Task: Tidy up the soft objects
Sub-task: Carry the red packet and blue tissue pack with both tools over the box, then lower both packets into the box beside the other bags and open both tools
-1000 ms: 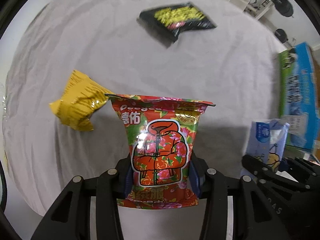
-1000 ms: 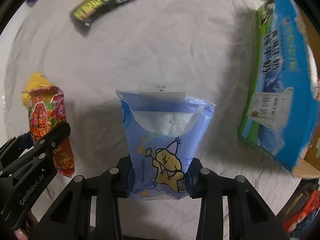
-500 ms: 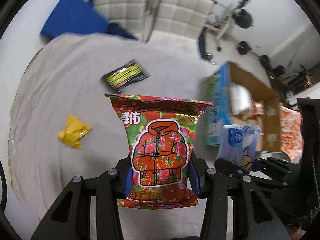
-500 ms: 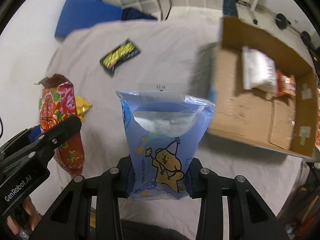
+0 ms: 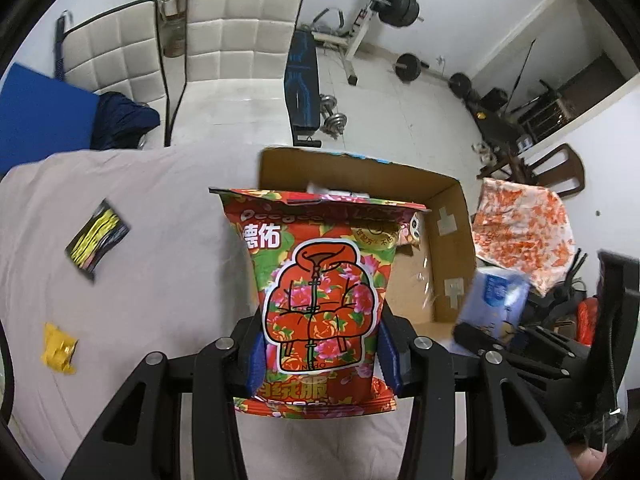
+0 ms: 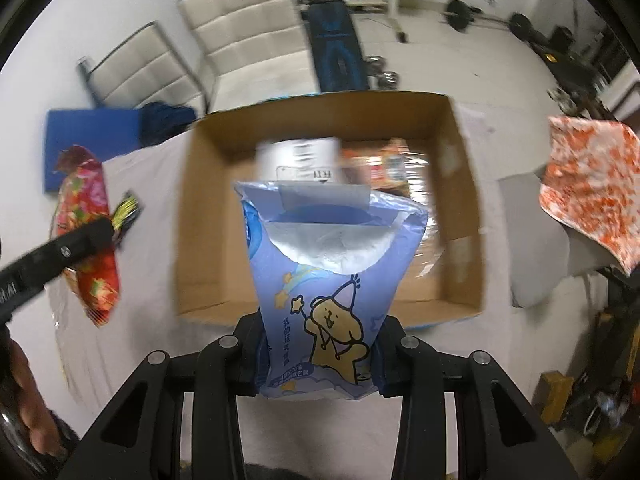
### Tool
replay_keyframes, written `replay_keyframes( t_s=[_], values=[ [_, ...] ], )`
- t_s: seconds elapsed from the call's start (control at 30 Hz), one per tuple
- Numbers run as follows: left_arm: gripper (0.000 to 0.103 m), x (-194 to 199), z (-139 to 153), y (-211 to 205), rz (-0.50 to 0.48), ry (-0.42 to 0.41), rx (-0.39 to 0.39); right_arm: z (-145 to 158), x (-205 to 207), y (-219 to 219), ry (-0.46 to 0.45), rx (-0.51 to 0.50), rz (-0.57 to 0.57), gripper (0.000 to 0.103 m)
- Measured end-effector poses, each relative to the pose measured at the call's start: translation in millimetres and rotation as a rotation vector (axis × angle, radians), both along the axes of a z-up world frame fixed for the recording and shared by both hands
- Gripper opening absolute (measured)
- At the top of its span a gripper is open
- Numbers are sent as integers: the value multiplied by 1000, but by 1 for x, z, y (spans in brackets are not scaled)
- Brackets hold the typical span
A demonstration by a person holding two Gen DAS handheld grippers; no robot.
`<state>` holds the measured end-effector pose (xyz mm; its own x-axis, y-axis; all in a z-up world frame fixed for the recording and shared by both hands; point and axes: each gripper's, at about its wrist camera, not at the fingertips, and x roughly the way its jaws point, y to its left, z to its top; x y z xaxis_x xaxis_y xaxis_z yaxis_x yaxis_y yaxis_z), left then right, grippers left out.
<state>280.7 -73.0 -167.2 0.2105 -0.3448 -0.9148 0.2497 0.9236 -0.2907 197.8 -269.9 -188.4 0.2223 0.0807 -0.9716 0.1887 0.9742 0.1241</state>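
Observation:
My left gripper (image 5: 320, 354) is shut on a red floral tissue pack (image 5: 320, 288) and holds it upright above the grey-clothed table (image 5: 160, 208), near the open cardboard box (image 5: 444, 208). My right gripper (image 6: 318, 354) is shut on a blue tissue pack with a cartoon dog (image 6: 328, 288), held above the near edge of the cardboard box (image 6: 200, 208). The box holds a white pack (image 6: 298, 156) and an orange packet (image 6: 384, 164). The blue pack also shows in the left wrist view (image 5: 494, 300), and the red pack in the right wrist view (image 6: 86, 232).
A black-and-yellow packet (image 5: 96, 240) and a small yellow packet (image 5: 59, 348) lie on the cloth at the left. White chairs (image 5: 224, 28), a blue mat (image 5: 36, 116), gym weights (image 5: 400, 8) and an orange patterned cloth (image 5: 524, 232) lie beyond the table.
Both grippers have risen and tilted up with their packs. The view swung from the tabletop to the open box and the room behind. The right gripper now faces the box opening.

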Motion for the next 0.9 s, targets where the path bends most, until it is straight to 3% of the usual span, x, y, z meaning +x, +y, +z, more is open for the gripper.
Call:
replay_keyframes(
  t_s=[0.23, 0.47, 0.6, 0.73, 0.9],
  values=[
    [42, 54, -60, -63, -8, 89, 165, -63, 36, -76, 92, 5, -27, 41],
    [42, 85, -120, -81, 15, 167, 320, -133, 69, -81, 197, -11, 27, 41],
    [43, 92, -139, -90, 17, 183, 353, -157, 82, -78, 237, -5, 57, 41],
    [43, 99, -158, -99, 2, 193, 437, -172, 92, -77, 263, -10, 65, 42],
    [44, 109, -173, -94, 37, 210, 443, -186, 96, -72, 295, -48, 99, 44]
  ],
)
